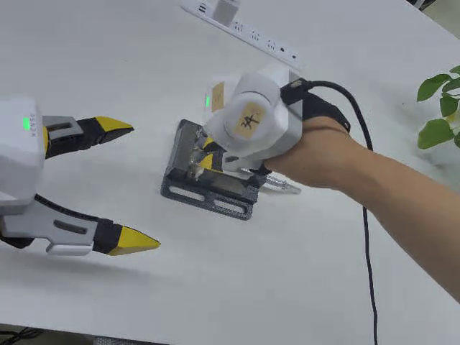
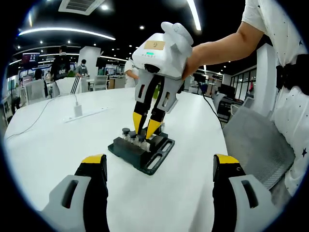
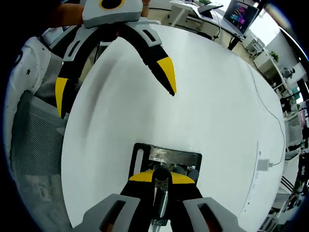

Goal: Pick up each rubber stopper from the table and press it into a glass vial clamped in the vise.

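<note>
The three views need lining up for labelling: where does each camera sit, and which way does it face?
Head view: on the person's head, facing forward and down at the white table; left gripper, right gripper and a forearm show.
Left gripper view: on the left gripper, facing across the table at the vise; own jaws wide apart.
Right gripper view: on the right gripper, facing down onto the vise; own jaws nearly together.
Shared: both gripper views show the vise and the other gripper.

Plain white tabletop (image 1: 287, 287). Bears a dark vise (image 1: 215, 188) near the middle, flat on its slotted base. Holds a white power strip (image 1: 248, 32) along the far edge, white adapter (image 1: 226, 11) plugged in. Has a black cable (image 1: 370, 273) trailing down the right side.
</note>
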The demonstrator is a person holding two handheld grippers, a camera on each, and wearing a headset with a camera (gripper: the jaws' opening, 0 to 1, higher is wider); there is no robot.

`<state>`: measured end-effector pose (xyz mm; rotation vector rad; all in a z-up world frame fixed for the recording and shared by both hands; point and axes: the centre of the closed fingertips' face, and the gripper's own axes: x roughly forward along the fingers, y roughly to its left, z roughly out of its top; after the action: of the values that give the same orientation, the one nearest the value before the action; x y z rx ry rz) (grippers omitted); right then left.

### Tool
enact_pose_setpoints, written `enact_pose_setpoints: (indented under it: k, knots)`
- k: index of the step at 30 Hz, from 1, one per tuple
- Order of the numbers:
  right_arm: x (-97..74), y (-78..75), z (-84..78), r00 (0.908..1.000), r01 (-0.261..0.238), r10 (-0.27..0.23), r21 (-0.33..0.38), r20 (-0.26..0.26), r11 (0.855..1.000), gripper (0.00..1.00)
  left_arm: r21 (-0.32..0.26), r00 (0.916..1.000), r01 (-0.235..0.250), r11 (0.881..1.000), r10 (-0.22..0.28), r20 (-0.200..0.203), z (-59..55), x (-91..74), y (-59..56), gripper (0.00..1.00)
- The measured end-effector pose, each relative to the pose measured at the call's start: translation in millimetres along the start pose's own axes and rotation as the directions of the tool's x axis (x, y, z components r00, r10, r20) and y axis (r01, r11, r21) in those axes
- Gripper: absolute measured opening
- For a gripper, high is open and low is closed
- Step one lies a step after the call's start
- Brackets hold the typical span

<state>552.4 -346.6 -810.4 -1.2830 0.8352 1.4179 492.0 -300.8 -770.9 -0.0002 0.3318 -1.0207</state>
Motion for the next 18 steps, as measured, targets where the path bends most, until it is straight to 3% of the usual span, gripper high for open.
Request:
enact_pose_setpoints:
  k: [9,18]
  knots:
    - [3.2,-1.3,-0.2,0.9992,0.020,-0.019,0.012,-0.036,1.000,0.05,-0.002,1.0000,0.002,1.000,-0.002,0.003,-0.2,2.6,-0.3,0.90]
    - [1.0,-1.5,-1.5,0.9995,0.008,-0.010,0.058,0.031,0.998,0.07,0.003,0.9998,0.017,1.000,-0.017,0.006,4.4,7.4,-5.3,0.89]
